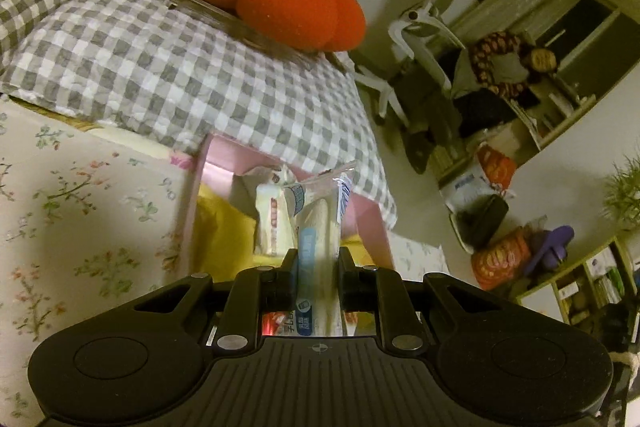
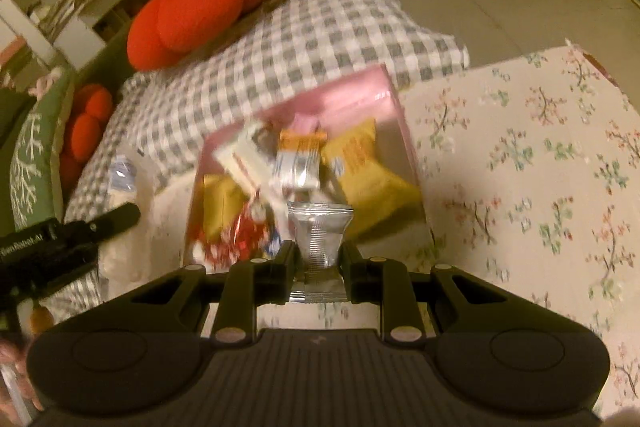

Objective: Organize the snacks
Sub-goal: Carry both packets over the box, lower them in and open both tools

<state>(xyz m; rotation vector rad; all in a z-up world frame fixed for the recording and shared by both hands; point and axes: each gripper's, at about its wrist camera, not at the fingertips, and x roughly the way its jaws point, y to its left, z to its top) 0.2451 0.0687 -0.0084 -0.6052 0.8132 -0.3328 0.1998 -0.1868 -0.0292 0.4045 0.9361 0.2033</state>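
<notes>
Left wrist view: the left tongs, angled downward, are clamped on a clear blue-and-white snack packet above a pink box on the bed; a white packet lies inside.

Right wrist view: the right tongs clamp a silver foil packet over the same box, showing yellow bags and red wrappers; the left tool appears at left.

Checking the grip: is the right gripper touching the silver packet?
Touching. The right wrist view shows the right gripper shut on the silver packet.

snacks in pink box motion-blurred, box floor mostly covered, wrapper print unreadable
</notes>
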